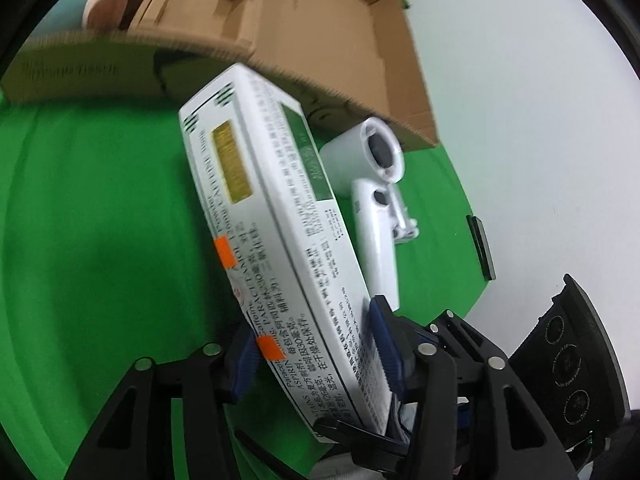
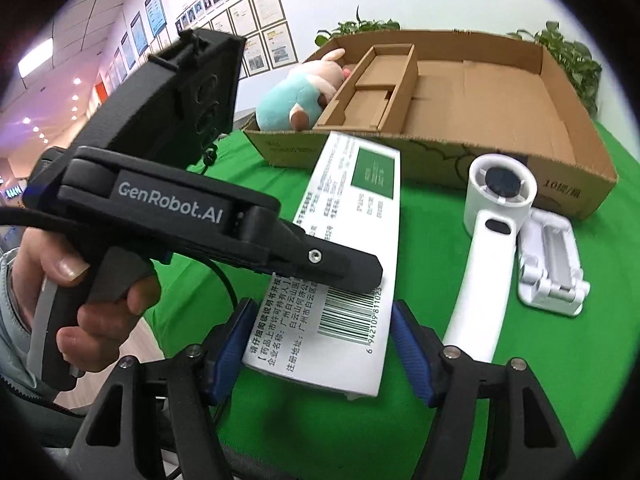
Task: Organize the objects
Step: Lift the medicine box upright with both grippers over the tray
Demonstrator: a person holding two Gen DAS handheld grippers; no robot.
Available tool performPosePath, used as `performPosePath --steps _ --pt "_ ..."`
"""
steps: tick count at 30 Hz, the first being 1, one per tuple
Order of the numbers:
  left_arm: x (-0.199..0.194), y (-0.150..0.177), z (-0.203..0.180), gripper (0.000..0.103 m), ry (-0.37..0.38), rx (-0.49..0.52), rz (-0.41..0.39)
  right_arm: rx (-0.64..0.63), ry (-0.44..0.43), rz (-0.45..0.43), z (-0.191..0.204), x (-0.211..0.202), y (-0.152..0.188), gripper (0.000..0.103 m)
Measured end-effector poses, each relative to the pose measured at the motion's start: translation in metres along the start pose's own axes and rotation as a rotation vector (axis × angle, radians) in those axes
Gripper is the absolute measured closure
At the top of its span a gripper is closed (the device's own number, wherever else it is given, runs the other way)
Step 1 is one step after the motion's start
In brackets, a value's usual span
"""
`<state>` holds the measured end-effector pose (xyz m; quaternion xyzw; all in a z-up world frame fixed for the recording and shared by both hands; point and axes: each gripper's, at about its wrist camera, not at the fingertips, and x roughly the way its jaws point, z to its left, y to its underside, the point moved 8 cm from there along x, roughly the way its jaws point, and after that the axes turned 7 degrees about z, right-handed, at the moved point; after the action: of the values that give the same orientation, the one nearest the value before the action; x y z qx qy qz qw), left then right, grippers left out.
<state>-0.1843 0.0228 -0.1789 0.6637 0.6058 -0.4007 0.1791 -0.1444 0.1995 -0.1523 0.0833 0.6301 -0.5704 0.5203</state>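
A long white medicine box (image 1: 280, 240) with green panels and a barcode is tilted above the green cloth, and my left gripper (image 1: 314, 354) is shut on it across its thin sides. From the right wrist view, the left gripper's upper finger (image 2: 352, 270) lies on the medicine box (image 2: 352, 248) just above the barcode. My right gripper (image 2: 324, 348) is open, its blue pads on either side of the box's near end with a small gap on the right. A hand (image 2: 80, 296) holds the left gripper's handle.
An open cardboard tray (image 2: 288, 148) with a smaller inner carton stands behind, with a plush toy (image 2: 304, 92) at its left end. A white handheld fan (image 2: 488, 240) and a white folding stand (image 2: 552, 264) lie right of the box. Plants stand behind.
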Motion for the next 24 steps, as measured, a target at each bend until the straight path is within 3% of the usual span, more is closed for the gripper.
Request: performPosePath --steps 5,14,16,19,24 --pt "-0.027 -0.015 -0.037 0.067 -0.020 0.131 -0.075 0.002 0.055 -0.091 -0.003 -0.017 -0.018 0.039" --pt "-0.094 -0.066 -0.099 0.068 -0.096 0.343 -0.207 -0.012 0.122 -0.299 -0.012 -0.058 -0.083 0.039" --pt "-0.083 -0.082 -0.130 0.068 -0.112 0.380 -0.231 -0.017 0.129 -0.337 -0.013 -0.068 -0.099 0.039" --pt "-0.107 -0.099 -0.154 0.068 -0.127 0.438 -0.279 -0.034 0.150 -0.397 -0.015 -0.084 -0.117 0.039" --pt "-0.133 -0.117 -0.174 0.069 -0.141 0.491 -0.327 -0.046 0.152 -0.451 -0.019 -0.101 -0.150 0.039"
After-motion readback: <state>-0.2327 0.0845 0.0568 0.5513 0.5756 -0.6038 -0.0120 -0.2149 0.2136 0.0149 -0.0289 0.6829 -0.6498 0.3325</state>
